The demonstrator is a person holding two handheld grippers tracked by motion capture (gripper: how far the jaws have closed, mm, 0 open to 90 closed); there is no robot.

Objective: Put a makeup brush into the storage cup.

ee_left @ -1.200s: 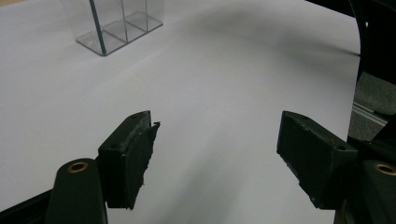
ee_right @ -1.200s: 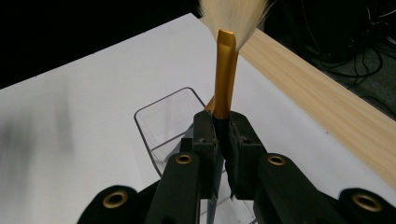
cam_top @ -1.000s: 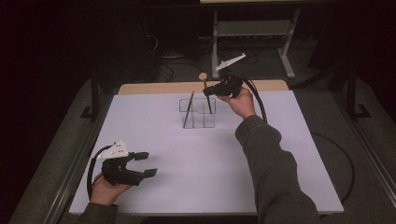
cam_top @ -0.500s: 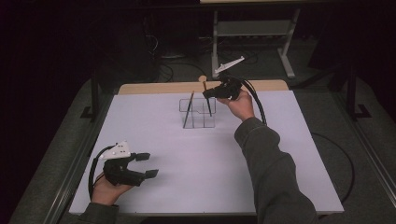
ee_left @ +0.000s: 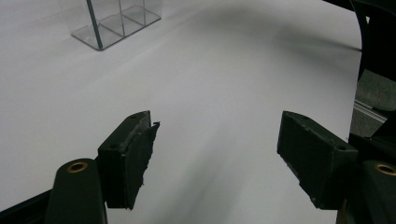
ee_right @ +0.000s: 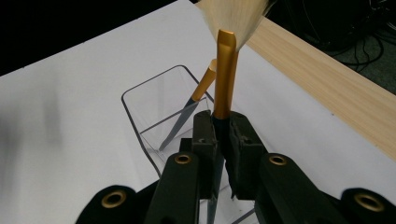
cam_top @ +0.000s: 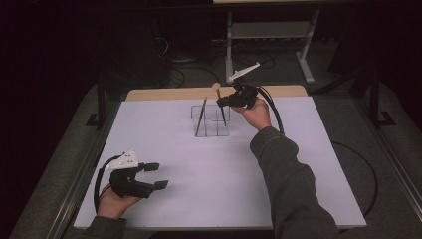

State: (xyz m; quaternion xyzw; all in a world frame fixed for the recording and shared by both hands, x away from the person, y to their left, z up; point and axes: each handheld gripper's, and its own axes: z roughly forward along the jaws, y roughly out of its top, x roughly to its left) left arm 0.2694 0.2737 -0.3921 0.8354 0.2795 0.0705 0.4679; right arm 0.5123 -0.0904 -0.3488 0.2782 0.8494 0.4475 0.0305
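Note:
A clear acrylic organizer (cam_top: 224,130) with compartments stands at the far middle of the white table. One gold-and-dark brush (cam_top: 201,117) leans in it, tilted left. My right gripper (cam_top: 221,102) is shut on a second brush (cam_top: 220,108), which has a gold ferrule and pale bristles. In the right gripper view the jaws pinch that brush (ee_right: 224,79) by its dark handle, bristles up, its lower end inside the organizer (ee_right: 140,112) beside the leaning brush (ee_right: 198,95). My left gripper (cam_top: 158,176) rests open at the near left with nothing between its pads (ee_left: 130,158).
A wooden strip (cam_top: 169,93) runs along the table's far edge, just behind the organizer. A metal stand (cam_top: 268,30) and cables lie on the dark floor beyond. White table surface (cam_top: 209,179) stretches between the two grippers.
The right gripper has sunk very slightly with the brush over the organizer. The left gripper has stayed where it was.

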